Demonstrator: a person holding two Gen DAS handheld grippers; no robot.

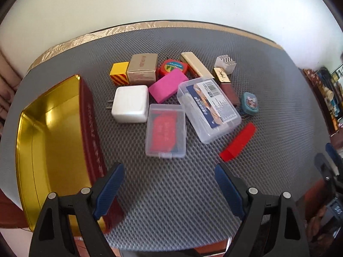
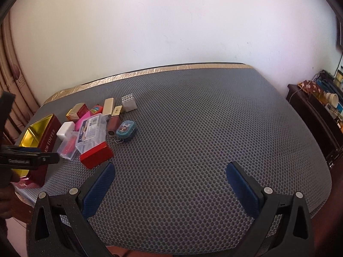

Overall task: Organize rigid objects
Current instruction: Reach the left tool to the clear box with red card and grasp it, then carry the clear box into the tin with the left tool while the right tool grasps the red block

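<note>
A pile of small rigid objects lies on a grey mesh mat [image 1: 171, 192]: a white charger [image 1: 131, 103], a pink block [image 1: 168, 85], two clear plastic cases [image 1: 165, 133] [image 1: 209, 108], a flat red box [image 1: 238, 142], a tape measure [image 1: 173, 66], small cartons and a teal tin [image 1: 249, 102]. An open red tin with a gold inside [image 1: 51, 132] stands left of the pile. My left gripper [image 1: 169, 177] is open and empty, just short of the nearer clear case. My right gripper [image 2: 170, 171] is open and empty over bare mat, right of the pile [image 2: 92, 128].
The mat's gold-trimmed far edge [image 1: 150, 26] meets a white wall. A dark cabinet with clutter [image 2: 317, 107] stands at the right. A curtain [image 2: 12, 81] hangs at the left. The left gripper's body [image 2: 27, 158] shows at the right wrist view's left edge.
</note>
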